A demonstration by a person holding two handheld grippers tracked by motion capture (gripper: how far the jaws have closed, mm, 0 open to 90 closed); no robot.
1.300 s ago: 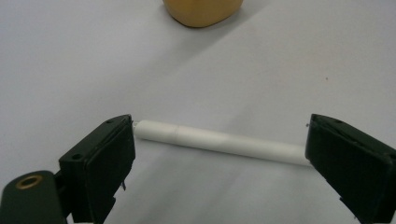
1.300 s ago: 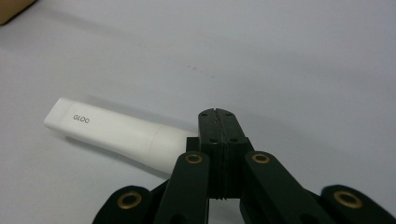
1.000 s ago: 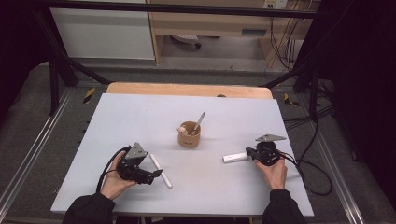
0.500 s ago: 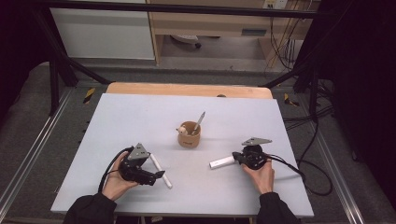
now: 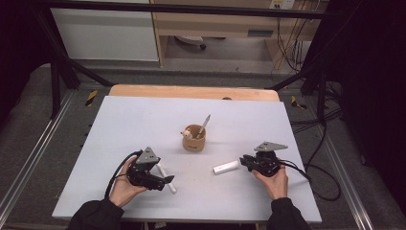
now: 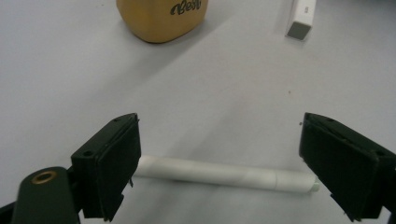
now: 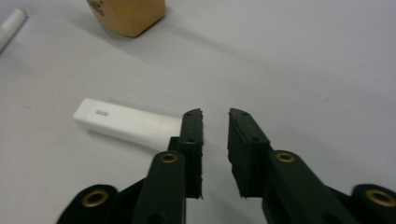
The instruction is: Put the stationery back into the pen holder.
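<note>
Beyond both claws, a wooden cup [image 5: 194, 139] holds a spoon [image 5: 205, 123]. The left gripper [image 6: 224, 154] is spread around a white tube [image 6: 219, 174]. The right gripper [image 7: 215, 135], just parted, is empty beside a white block [image 7: 123, 123].

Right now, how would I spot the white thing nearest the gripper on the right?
Start at the tan wooden cup in the middle of the grey table. Look to its lower right, toward the right gripper: the white block lies flat just off its tips. It is short and square-edged, unlike the long round white tube by the left gripper.
</note>
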